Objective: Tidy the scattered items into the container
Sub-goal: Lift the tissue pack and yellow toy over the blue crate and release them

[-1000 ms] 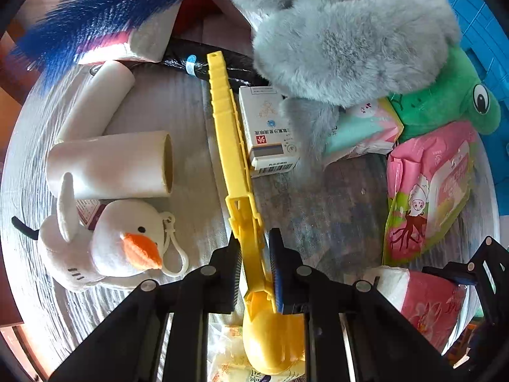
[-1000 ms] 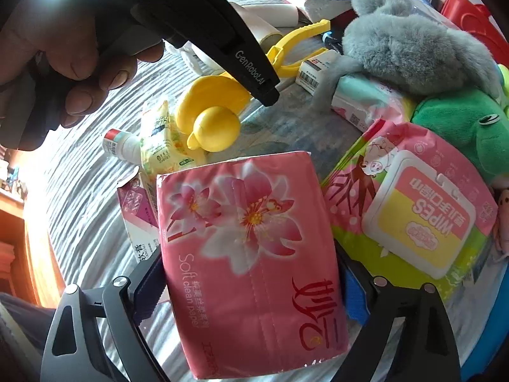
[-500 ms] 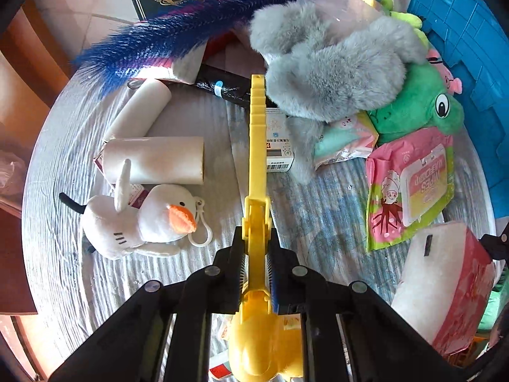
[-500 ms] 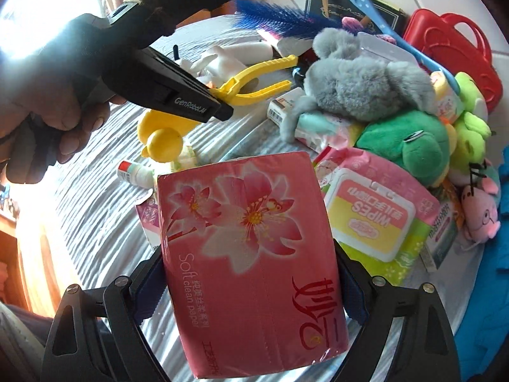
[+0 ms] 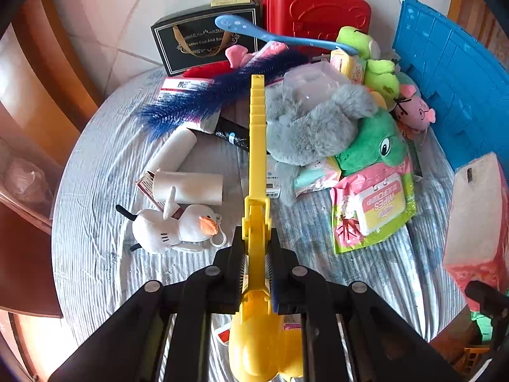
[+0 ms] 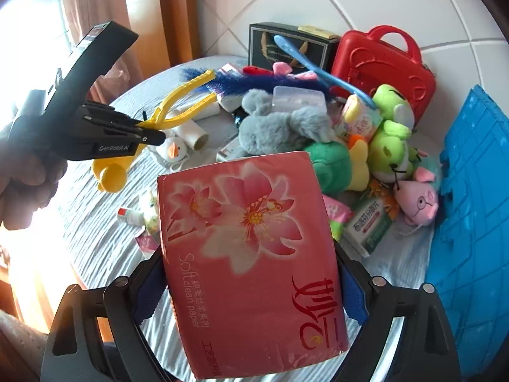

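My left gripper [image 5: 256, 248] is shut on a yellow duck-shaped clamp toy [image 5: 257, 172] and holds it above the round table; the toy also shows in the right wrist view [image 6: 178, 105]. My right gripper [image 6: 251, 273] is shut on a pink pack of tissue paper [image 6: 251, 254], held in the air, also seen at the right edge of the left wrist view [image 5: 474, 219]. The blue crate [image 5: 451, 82] stands at the table's right side, also in the right wrist view [image 6: 474, 191].
On the table [image 5: 95, 222] lie a white duck plush [image 5: 178, 226], paper rolls [image 5: 191, 184], a blue feather brush [image 5: 203, 98], a grey plush [image 5: 311, 127], green frog plushes [image 5: 378, 146], a wipes pack [image 5: 375, 203], a pink pig plush [image 6: 416, 200]. A red case [image 5: 315, 12] and black box [image 5: 203, 41] stand behind.
Both grippers have risen well above the table with their loads; the clamp toy and tissue pack are lifted higher and more of the table and crate shows.
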